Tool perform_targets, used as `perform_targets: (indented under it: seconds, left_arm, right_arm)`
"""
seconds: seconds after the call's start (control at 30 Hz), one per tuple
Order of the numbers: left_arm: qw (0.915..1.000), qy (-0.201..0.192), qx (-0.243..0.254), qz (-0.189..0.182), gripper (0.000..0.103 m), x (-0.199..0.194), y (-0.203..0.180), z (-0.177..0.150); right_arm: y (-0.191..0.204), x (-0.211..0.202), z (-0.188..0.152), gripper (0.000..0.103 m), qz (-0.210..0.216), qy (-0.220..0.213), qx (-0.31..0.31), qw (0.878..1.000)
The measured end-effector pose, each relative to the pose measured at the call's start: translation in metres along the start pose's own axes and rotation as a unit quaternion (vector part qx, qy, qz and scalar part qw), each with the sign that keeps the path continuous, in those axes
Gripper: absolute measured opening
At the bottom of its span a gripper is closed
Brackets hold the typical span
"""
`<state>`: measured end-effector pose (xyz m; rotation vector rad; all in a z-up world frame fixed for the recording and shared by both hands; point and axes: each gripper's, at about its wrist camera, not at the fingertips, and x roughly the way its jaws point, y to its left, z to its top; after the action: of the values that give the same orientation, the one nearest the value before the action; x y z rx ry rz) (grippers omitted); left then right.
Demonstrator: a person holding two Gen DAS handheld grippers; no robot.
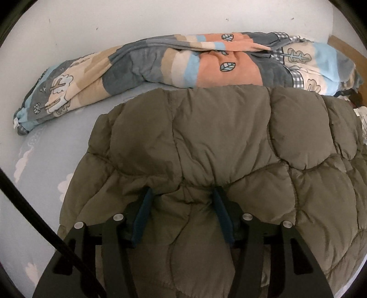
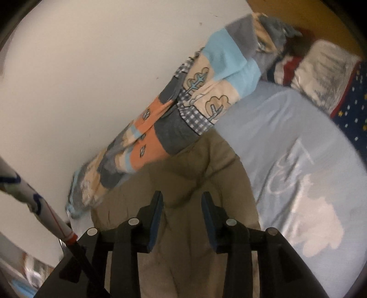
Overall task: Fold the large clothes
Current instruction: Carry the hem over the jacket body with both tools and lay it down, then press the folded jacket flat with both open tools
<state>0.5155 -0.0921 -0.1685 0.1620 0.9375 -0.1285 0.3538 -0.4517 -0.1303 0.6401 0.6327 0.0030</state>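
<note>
An olive-green puffer jacket lies spread on the bed and fills the lower half of the left wrist view. My left gripper is shut on a puffy fold of it at the near edge; the fabric bulges between both blue pads. In the right wrist view the same jacket lies below and ahead. My right gripper hovers over it with its jaws apart, and no fabric is pinched between them.
A patchwork quilt is bunched along the white wall behind the jacket. The light blue sheet shows on both sides. Pillows and a navy starred cloth lie at the far right.
</note>
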Motion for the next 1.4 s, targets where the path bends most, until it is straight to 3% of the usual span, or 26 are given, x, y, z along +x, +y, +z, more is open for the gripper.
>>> perform_targets:
  seconds: [0.1,0.23,0.33,0.43,0.6,0.67,0.83,1.0,1.07,1.23,1.4]
  left_arm:
    - [1.0000,-0.007,0.002,0.000,0.056,0.000,-0.001,-0.002]
    - [0.9999,-0.009,0.000,-0.005,0.057,0.002,0.001,-0.002]
    - [0.9998,-0.014,0.004,-0.010,0.060,0.004,-0.001,-0.001]
    - [0.9999,-0.014,0.008,-0.002,0.062,0.008,-0.004,0.000]
    - [0.9999,-0.014,0.002,0.000,0.063,-0.001,-0.003,-0.003]
    - [0.9997,-0.017,-0.005,-0.016,0.063,-0.015,-0.001,-0.011]
    - [0.9977,-0.064,-0.009,-0.022,0.063,-0.074,0.022,-0.054]
    - [0.9956,-0.073,-0.059,-0.003,0.063,-0.106,0.058,-0.107]
    - [0.9947,-0.072,-0.073,0.001,0.063,-0.104,0.068,-0.118]
    - [0.9965,-0.054,-0.063,0.009,0.063,-0.082,0.069,-0.121]
    - [0.9975,-0.035,-0.060,0.012,0.067,-0.061,0.066,-0.118]
  right_arm:
    - [0.018,0.002,-0.025,0.039,-0.023,0.022,-0.069,0.997]
    - [0.027,0.028,-0.066,0.038,-0.083,0.061,-0.151,0.983]
    - [0.001,0.052,-0.093,0.036,-0.120,0.095,-0.136,0.979]
    - [-0.021,0.062,-0.106,0.035,-0.110,0.096,-0.106,0.984]
    - [-0.018,0.065,-0.105,0.035,-0.134,0.104,-0.097,0.981]
    - [-0.009,0.052,-0.102,0.035,-0.152,0.099,-0.080,0.980]
    - [0.042,0.007,-0.113,0.039,-0.136,0.023,-0.090,0.986]
    - [0.112,0.007,-0.133,0.039,-0.090,0.015,-0.142,0.986]
    - [0.131,0.017,-0.157,0.039,-0.070,0.030,-0.141,0.987]
    - [0.137,0.051,-0.198,0.039,-0.083,0.046,-0.172,0.980]
    - [0.105,0.085,-0.190,0.040,-0.088,0.089,-0.141,0.982]
